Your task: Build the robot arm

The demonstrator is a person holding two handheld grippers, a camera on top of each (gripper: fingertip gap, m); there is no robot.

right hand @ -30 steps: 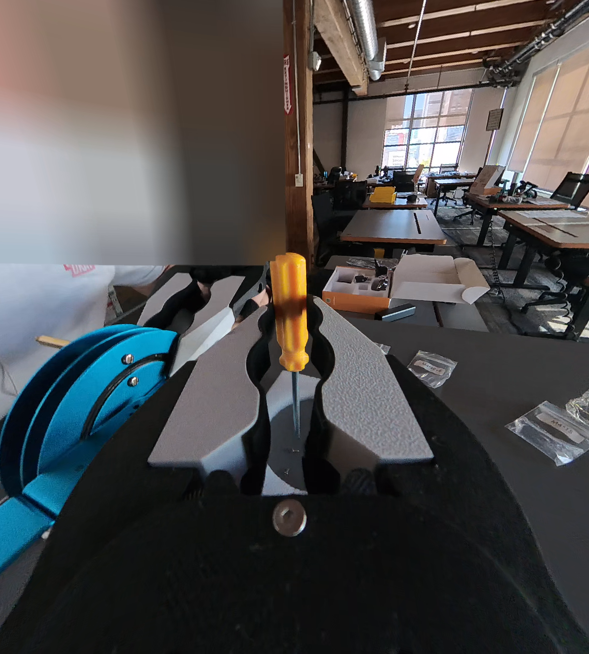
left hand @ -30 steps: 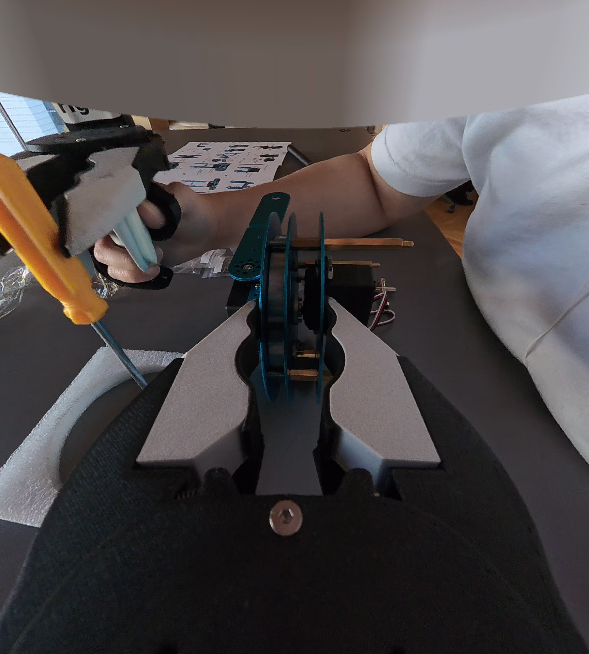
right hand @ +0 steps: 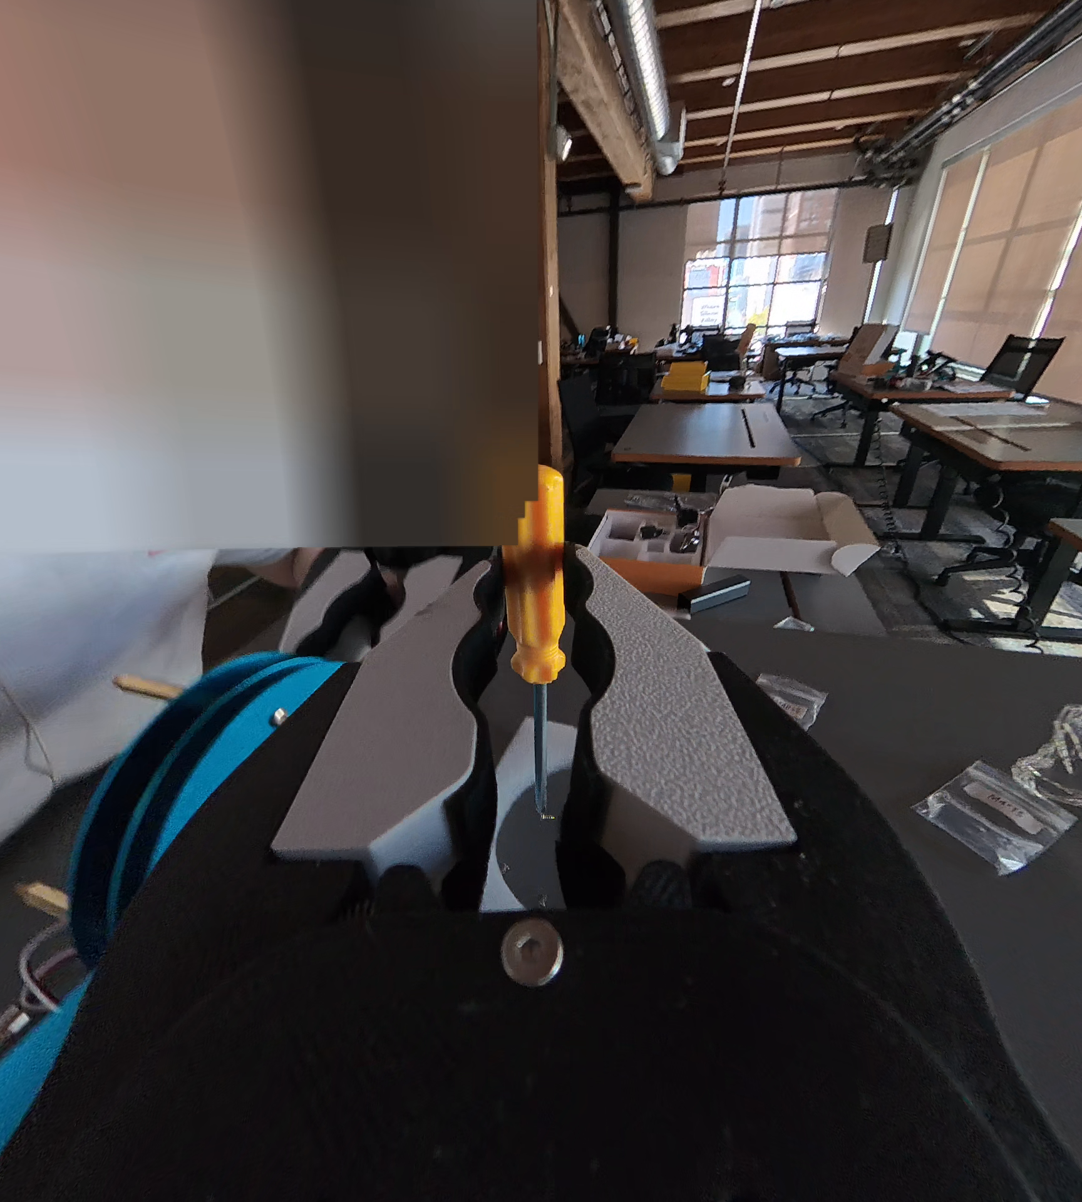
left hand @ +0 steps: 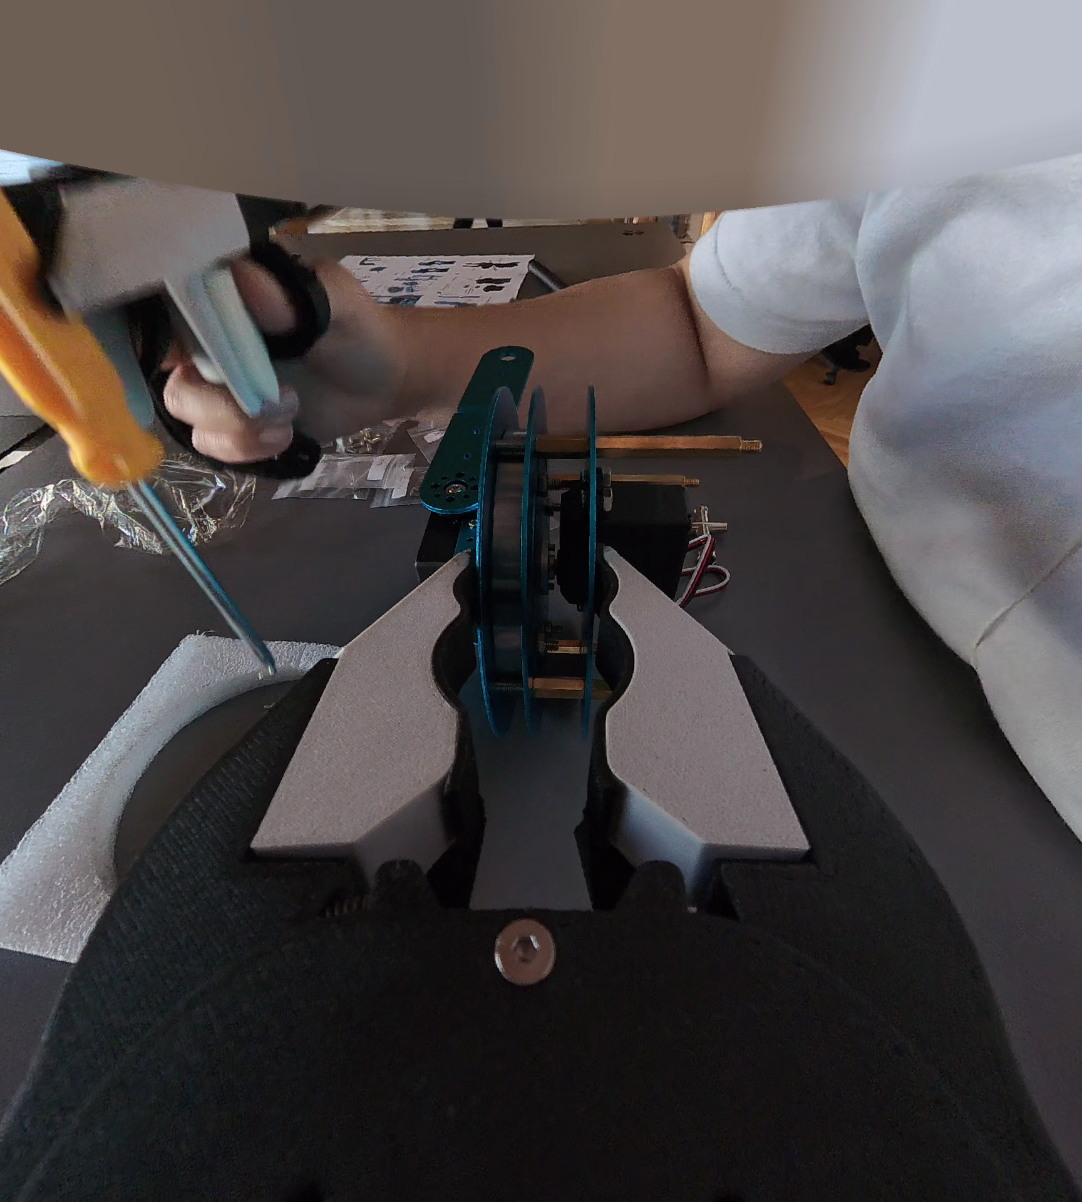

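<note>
Your left tongs clamp the blue metal disc assembly upright on the dark surface; your right tongs grip the orange-handled screwdriver, tip touching white foam. Keep it vertical.

An open loft office: exposed timber ceiling beams with a silver duct, a wooden post, rows of wood-edged desks, black chairs, and bright windows with tan blinds.

Left wrist view close along its fingers toward the person, right wrist view toward the office, both sharing blue disc assembly.
</note>
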